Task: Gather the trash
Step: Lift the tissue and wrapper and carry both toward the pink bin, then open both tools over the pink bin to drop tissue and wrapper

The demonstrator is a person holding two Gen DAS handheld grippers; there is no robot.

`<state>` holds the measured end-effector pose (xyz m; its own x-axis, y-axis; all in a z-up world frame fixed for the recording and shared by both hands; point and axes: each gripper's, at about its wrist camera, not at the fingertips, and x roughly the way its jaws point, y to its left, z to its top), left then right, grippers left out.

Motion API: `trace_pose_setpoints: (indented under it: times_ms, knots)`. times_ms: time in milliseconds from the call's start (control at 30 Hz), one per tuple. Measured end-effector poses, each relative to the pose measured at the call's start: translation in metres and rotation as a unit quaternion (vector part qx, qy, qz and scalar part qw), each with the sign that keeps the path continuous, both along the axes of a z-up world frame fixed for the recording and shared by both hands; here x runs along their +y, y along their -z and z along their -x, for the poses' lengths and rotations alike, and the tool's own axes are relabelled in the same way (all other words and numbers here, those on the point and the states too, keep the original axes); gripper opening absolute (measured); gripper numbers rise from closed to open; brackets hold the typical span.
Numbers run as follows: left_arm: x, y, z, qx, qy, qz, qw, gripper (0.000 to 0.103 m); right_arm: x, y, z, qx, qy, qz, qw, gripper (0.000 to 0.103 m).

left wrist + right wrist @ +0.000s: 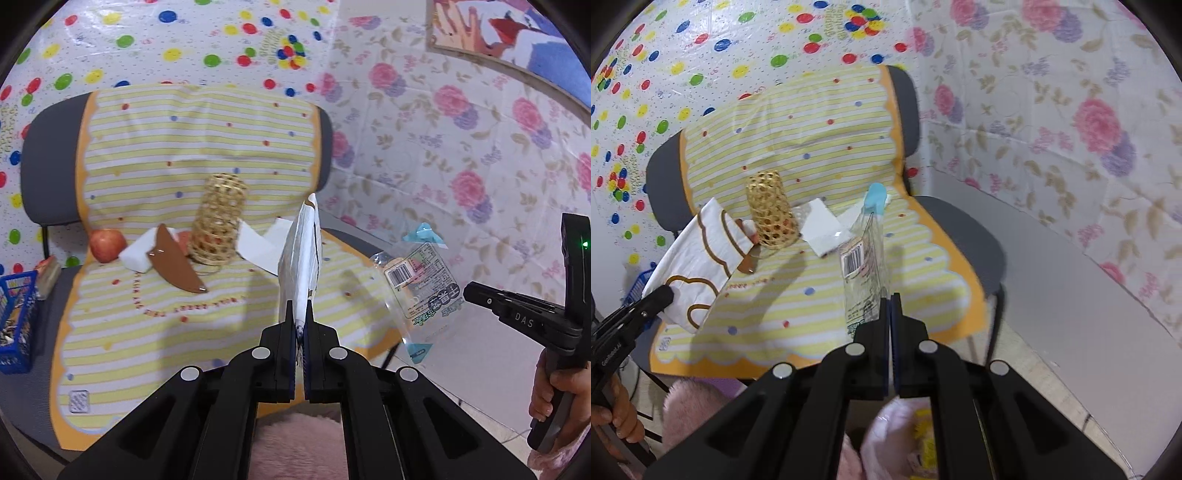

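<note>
Evidently both pieces of trash are already hanging in the air above the chair's striped cloth (207,147): the left gripper (300,332) is clenching its jaws on the lower edge of a white paper wrapper with brown outlines (301,266), and the right gripper (890,306) is pinching the bottom edge of a clear plastic snack bag with a barcode label (864,266). Judging by how they are standing up thin and flat, both are looking feather-light and limp, the plastic probably slippery, so an edge pinch is seeming adequate. Still lying on the cloth are a brown curved scrap (177,266) and white paper pieces (255,251) beside the woven bamboo holder (218,221), all likely just as flimsy.
</note>
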<state>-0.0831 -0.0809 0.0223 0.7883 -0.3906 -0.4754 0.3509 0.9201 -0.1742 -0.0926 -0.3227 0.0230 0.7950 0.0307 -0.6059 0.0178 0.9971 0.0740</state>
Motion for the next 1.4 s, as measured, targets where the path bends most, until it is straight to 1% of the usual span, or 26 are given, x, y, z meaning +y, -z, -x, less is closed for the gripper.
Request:
trace_pose_setpoints:
  times_ms: [133,200,400,633,833,933,1167,1333,1367,1400]
  knots:
    - [-0.027,0.008,0.011,0.001,0.039,-0.001,0.9992,0.003,-0.013,0.006,0.023,0.006,0.025,0.012,1.000,0.002]
    - [-0.042,0.014,0.016,0.006,0.062,-0.001,0.9980,0.003,-0.021,0.010,0.033,0.013,0.038,0.014,0.999,0.002]
    - [-0.078,0.031,0.028,0.020,0.112,-0.004,0.9935,0.003,-0.036,0.024,0.061,0.030,0.064,0.021,0.997,0.002]
    - [-0.114,0.050,0.039,0.033,0.151,-0.023,0.9877,0.003,-0.056,0.045,0.087,0.055,0.095,0.021,0.994,0.002]
    - [-0.134,0.071,0.037,0.067,0.165,-0.038,0.9833,0.003,-0.069,0.067,0.092,0.084,0.107,0.013,0.991,0.002]
    - [-0.142,0.080,0.031,0.083,0.167,-0.036,0.9819,0.003,-0.072,0.076,0.090,0.097,0.106,0.010,0.990,0.002]
    - [-0.162,0.099,0.015,0.109,0.173,-0.048,0.9778,0.003,-0.080,0.103,0.072,0.129,0.110,0.016,0.985,0.002]
    - [-0.173,0.107,0.005,0.119,0.184,-0.054,0.9741,0.006,-0.082,0.125,0.055,0.155,0.108,0.015,0.982,0.002]
    - [-0.175,0.108,0.004,0.122,0.185,-0.055,0.9736,0.010,-0.083,0.129,0.052,0.159,0.108,0.014,0.981,0.002]
    - [-0.175,0.108,0.002,0.124,0.183,-0.055,0.9737,0.022,-0.084,0.135,0.049,0.165,0.107,0.012,0.980,0.002]
